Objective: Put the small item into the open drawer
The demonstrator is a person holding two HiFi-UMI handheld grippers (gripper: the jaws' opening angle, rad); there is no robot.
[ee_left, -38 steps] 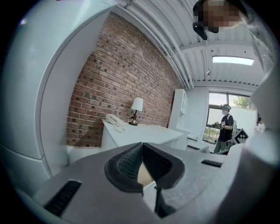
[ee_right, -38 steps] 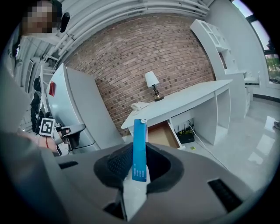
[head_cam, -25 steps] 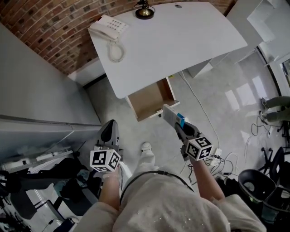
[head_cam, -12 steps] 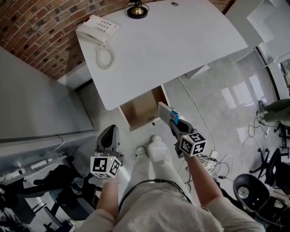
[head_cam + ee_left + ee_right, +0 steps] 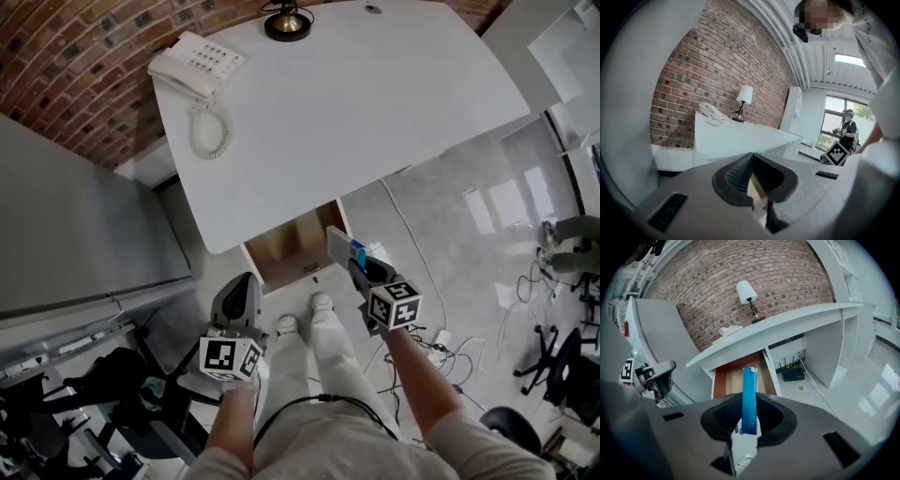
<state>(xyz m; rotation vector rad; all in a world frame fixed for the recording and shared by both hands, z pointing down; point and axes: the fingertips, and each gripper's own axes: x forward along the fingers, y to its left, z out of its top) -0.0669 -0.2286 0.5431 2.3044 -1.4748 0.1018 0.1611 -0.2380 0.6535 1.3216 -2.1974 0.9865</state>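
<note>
My right gripper point(image 5: 354, 262) is shut on a flat blue and grey box point(image 5: 344, 249), which sticks out ahead of the jaws toward the open wooden drawer point(image 5: 292, 247). In the right gripper view the blue box point(image 5: 749, 400) stands on edge between the jaws, just in front of the drawer point(image 5: 740, 378) under the white desk point(image 5: 787, 326). My left gripper point(image 5: 240, 298) hangs shut and empty, lower left of the drawer. In the left gripper view its jaws point(image 5: 752, 174) meet at the tips with nothing between them.
The white desk point(image 5: 375, 103) carries a white phone point(image 5: 197, 67) and a small lamp point(image 5: 287, 21). A grey cabinet point(image 5: 75, 234) stands at the left. Cables point(image 5: 450, 342) lie on the floor at the right. My legs and shoes point(image 5: 302, 326) are below the drawer.
Both grippers have moved forward and closer to the desk. The box in the right gripper now sits at the drawer's front right corner. The drawer shows less from under the desktop.
</note>
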